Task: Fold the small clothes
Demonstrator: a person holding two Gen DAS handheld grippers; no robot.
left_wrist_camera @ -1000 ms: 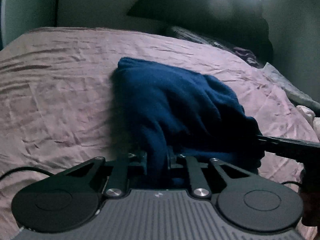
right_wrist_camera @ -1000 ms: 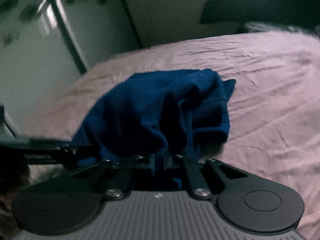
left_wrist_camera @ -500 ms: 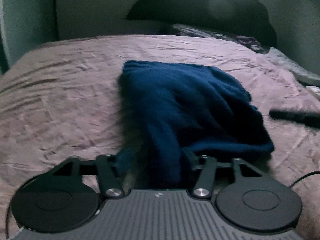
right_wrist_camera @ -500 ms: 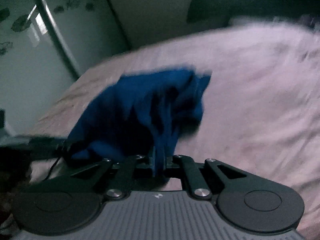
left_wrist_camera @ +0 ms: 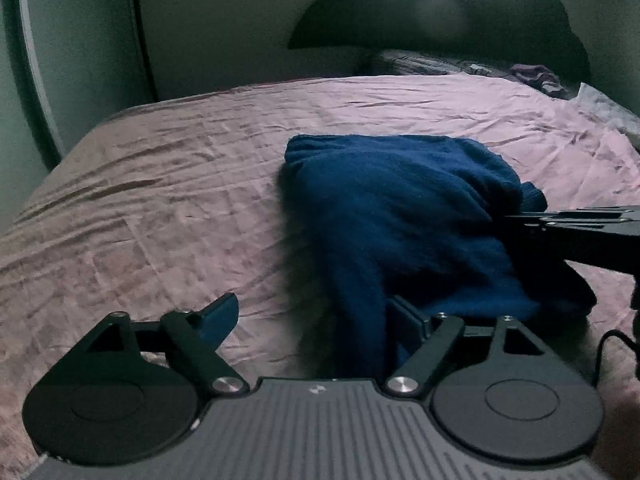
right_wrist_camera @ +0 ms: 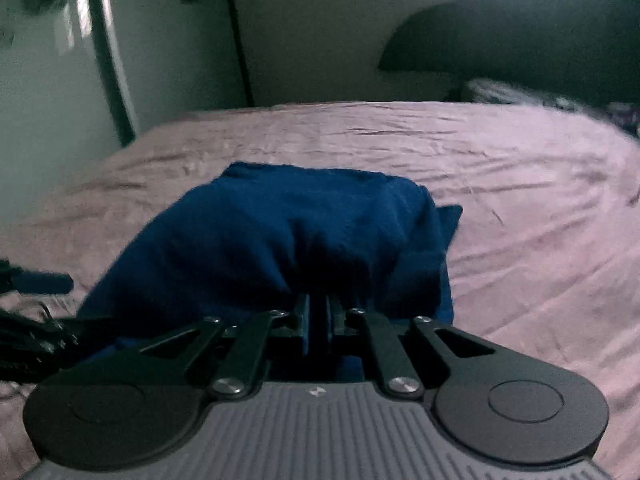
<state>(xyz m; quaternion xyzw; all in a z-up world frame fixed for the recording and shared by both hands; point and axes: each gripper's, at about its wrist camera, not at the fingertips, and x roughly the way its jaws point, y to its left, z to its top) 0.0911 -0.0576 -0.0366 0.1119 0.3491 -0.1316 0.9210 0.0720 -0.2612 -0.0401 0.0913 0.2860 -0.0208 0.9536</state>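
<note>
A dark blue knit garment [left_wrist_camera: 392, 216] lies bunched on the pink bed sheet [left_wrist_camera: 160, 200]. My left gripper [left_wrist_camera: 312, 316] sits at its near edge with jaws opening wide. A fold of the cloth hangs between them beside the right finger [left_wrist_camera: 404, 320], and no pad presses on it. My right gripper [right_wrist_camera: 318, 312] is shut on the garment [right_wrist_camera: 288, 232] at its near edge. In the left wrist view it reaches in from the right, its fingertips [left_wrist_camera: 516, 220] buried in the cloth. One finger of the left gripper [right_wrist_camera: 40, 280] shows at the left edge.
A pale cupboard door [right_wrist_camera: 52, 80] stands beyond the left side of the bed. A dark rounded headboard [left_wrist_camera: 440, 12] and rumpled bedding [left_wrist_camera: 536, 78] are at the far end. A cable [left_wrist_camera: 608, 344] trails at the right.
My left gripper's jaws have spread wide and let go of the garment. The right gripper stayed shut on the cloth and shifted sideways with it, so the garment now lies flatter on the bed.
</note>
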